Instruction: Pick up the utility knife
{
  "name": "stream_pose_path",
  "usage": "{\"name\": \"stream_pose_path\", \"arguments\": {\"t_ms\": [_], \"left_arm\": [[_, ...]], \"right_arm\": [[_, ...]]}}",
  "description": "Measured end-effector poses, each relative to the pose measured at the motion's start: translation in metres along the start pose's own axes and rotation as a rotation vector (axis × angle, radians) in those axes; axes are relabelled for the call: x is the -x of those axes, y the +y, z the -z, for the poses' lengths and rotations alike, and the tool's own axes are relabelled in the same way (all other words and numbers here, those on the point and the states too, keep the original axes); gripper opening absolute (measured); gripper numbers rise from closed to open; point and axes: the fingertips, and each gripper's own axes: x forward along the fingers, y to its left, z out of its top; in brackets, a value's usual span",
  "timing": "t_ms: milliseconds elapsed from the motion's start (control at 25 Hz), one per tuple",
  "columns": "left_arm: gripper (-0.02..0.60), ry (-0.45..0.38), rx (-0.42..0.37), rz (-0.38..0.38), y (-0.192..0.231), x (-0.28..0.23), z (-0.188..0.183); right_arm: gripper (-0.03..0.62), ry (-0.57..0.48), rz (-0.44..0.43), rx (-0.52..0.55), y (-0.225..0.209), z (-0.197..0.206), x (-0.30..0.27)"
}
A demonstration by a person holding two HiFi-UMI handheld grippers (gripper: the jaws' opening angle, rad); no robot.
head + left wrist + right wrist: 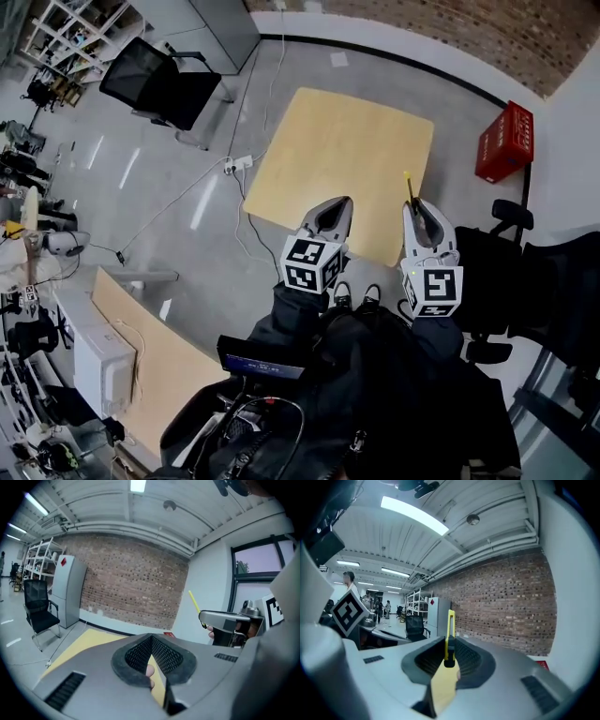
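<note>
While both tools hang above the yellow desk [337, 141], I'm reading the pick-up as done. The right hand-held gripper [419, 208] has its jaws clamped on the utility knife [409, 186], and the slim yellow body sticks up out of the pads, well clear of the desk top. The right gripper view confirms it: the knife [449, 634] stands almost upright between the ribbed pads, pinched near its dark lower end. The left hand-held gripper [336, 208] sits just beside it with its jaws drawn together and nothing between them. In its own view I see only the closed pads and a sliver of desk through the slot. What's left, as I judge it, is only to keep the hold steady or carry the knife wherever it's wanted. Now the blind spots. The knife's lower end is buried in the pads, so I can't tell whether a blade is out. A small pale spot in the left gripper's slot I can't identify. The desk's near edge is cut off behind both grippers.
</note>
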Motion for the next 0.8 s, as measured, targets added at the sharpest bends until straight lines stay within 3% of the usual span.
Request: {"name": "stream_pose_path", "arguments": {"t_ms": [400,800], "left_arm": [[-0.005,-0.114,-0.07,0.0,-0.009,0.014,-0.058],[-0.005,-0.222,-0.102,-0.011,-0.008,0.037,-0.098]], "right_arm": [[0.069,-0.139,0.035,0.029,-0.02,-0.064,0.021],[0.069,-0.226,0.029,0.025,-0.013,-0.096,0.026]]}}
